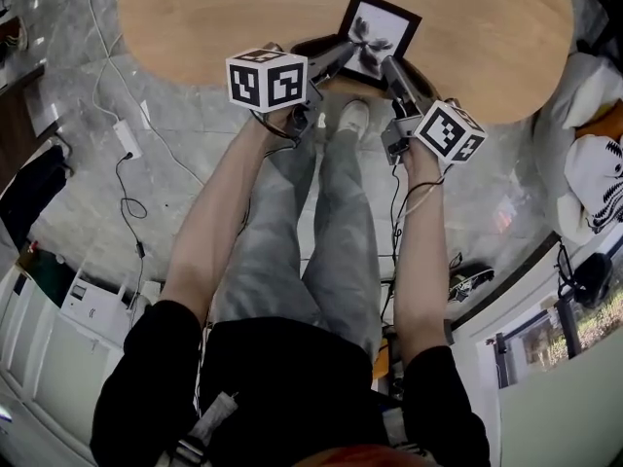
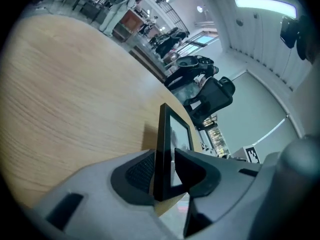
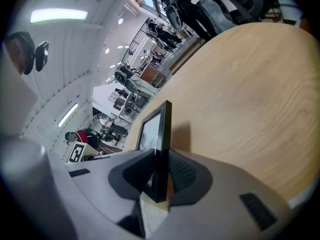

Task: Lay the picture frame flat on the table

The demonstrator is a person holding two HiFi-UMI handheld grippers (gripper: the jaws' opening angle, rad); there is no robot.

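Head view: picture frame [image 1: 378, 33] sat tilted at the worktop's [image 1: 214, 17] 6 o'clock rim, at 12 o'clock from your hands.

Left gripper view: the left gripper [image 2: 165, 176] had its jaws slack around the frame, with a sliver of gap at the 3 o'clock pad.

Right gripper view: the right gripper [image 3: 159, 176] had its jaws clenched on the frame's edge.

Your best course was to ease the frame's back onto the wood before freeing that grip. No container showed.

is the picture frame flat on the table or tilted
Tilted: black rectangular picture frame, near edge raised off the wooden table, inside left claw and right claw.
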